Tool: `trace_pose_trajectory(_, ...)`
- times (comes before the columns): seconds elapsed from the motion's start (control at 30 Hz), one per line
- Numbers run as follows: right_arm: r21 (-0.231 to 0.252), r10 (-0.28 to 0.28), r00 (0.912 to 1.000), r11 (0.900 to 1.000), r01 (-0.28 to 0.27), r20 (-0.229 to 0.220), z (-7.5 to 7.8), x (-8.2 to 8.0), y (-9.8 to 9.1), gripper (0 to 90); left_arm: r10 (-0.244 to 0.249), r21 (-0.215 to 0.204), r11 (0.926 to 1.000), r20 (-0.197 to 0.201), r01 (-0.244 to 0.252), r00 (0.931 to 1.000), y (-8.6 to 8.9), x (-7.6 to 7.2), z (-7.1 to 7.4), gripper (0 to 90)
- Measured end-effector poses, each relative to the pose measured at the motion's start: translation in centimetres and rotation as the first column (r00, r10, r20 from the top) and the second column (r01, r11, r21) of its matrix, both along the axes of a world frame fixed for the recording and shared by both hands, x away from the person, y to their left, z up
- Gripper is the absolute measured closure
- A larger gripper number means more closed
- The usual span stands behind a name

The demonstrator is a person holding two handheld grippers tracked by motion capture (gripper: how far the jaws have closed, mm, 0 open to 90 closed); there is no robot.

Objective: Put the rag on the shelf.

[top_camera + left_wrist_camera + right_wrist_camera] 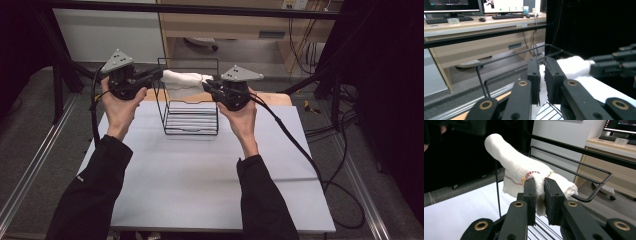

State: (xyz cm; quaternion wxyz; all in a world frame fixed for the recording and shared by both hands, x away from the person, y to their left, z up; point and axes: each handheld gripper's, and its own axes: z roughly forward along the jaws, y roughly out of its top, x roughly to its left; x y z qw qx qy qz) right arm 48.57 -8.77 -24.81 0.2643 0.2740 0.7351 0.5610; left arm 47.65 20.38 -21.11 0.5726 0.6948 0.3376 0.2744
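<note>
While no writing is readable, I see my left gripper (159,75) and right gripper (206,85) each pinching the white towel (182,81) above the wire rack (191,112) at upper centre.

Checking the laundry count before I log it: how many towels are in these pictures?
1. A single white towel is stretched between the left gripper and the right gripper, above the black wire rack on the table. Nothing suggests another hidden one.
</note>
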Motion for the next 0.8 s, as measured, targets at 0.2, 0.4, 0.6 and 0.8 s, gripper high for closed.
trace_pose_trajectory(0.2,-0.003,0.005,1.0000,1.0000,-0.005,-0.003,0.0,0.0,-0.1,80.3,-0.004,0.022,0.9997,-0.049,0.005,0.9988,-1.3,1.7,0.5,89.2)
trace_pose_trajectory(0.4,-0.012,0.007,1.0000,0.9999,-0.007,-0.003,-0.2,0.0,-0.1,79.9,-0.034,0.048,0.9981,-0.100,0.039,0.9944,-1.6,2.1,-0.1,89.9)
trace_pose_trajectory(0.6,-0.019,0.008,1.0000,0.9998,-0.008,-0.005,-0.4,0.0,0.0,79.1,-0.049,0.109,0.9921,-0.111,0.062,0.9926,-1.4,1.2,-1.5,90.0)
trace_pose_trajectory(0.8,-0.030,0.010,0.9999,0.9995,-0.010,-0.008,-0.6,-0.1,0.0,78.2,-0.055,0.119,0.9904,-0.128,0.070,0.9903,-1.5,1.2,-2.6,90.0)
